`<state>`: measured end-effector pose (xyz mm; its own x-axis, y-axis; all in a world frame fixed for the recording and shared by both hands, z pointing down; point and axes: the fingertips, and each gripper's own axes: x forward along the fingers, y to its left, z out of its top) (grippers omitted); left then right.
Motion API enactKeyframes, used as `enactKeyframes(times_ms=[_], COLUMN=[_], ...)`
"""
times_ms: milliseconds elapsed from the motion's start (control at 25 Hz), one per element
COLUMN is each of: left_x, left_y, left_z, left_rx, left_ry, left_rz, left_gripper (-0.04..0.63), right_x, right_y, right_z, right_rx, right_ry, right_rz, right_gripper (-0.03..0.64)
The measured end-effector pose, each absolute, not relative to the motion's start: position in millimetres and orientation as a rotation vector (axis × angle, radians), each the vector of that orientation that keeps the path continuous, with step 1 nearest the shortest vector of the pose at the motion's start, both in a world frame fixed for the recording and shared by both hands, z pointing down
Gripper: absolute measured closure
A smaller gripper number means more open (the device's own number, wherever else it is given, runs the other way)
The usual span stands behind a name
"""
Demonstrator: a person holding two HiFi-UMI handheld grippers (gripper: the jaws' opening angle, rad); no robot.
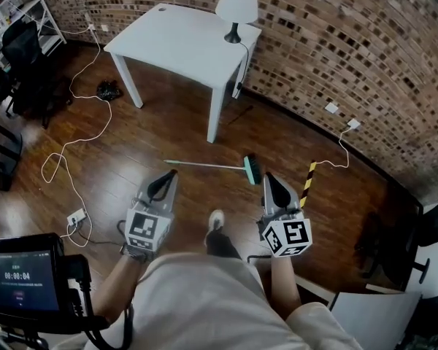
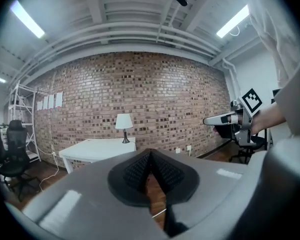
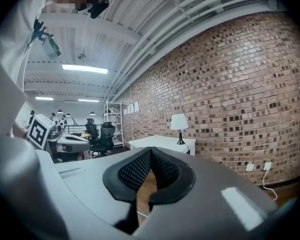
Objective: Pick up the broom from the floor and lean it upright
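1. The broom (image 1: 204,165) is lying flat on the floor (image 1: 153,133), near the table (image 1: 182,39).
2. The left gripper (image 1: 172,173) is hovering near its handle end, jaws closed, empty.
3. The right gripper (image 1: 266,176) is hovering beside its head, jaws closed, empty.

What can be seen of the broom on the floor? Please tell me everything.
The broom lies flat on the dark wooden floor, just in front of the white table. It has a thin pale handle and, at its right end in the head view, a small teal head. Only the floor touches it.
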<state>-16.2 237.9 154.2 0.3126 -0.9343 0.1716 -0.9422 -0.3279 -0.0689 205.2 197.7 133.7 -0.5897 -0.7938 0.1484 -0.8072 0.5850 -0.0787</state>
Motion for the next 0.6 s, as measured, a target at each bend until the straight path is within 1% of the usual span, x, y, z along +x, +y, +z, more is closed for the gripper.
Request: enactKeyframes(times_ms=[160, 320, 600], left_x=[-8, -16, -38], left_y=[188, 155, 125], left_z=[149, 151, 164], left_rx=[2.483, 2.432, 2.392], left_ry=[-1.872, -1.916, -1.897], left_rz=[0.297, 0.315, 0.345], left_gripper=[0.594, 0.595, 0.595], right_x=[220, 225, 201], right_y=[140, 104, 68], right_z=[138, 148, 161], right_rx=[1.347, 1.309, 1.284], right_ry=[-2.697, -2.672, -2.688], right_rz=[0.198, 0.183, 0.245], right_gripper=[0.604, 0.604, 0.604])
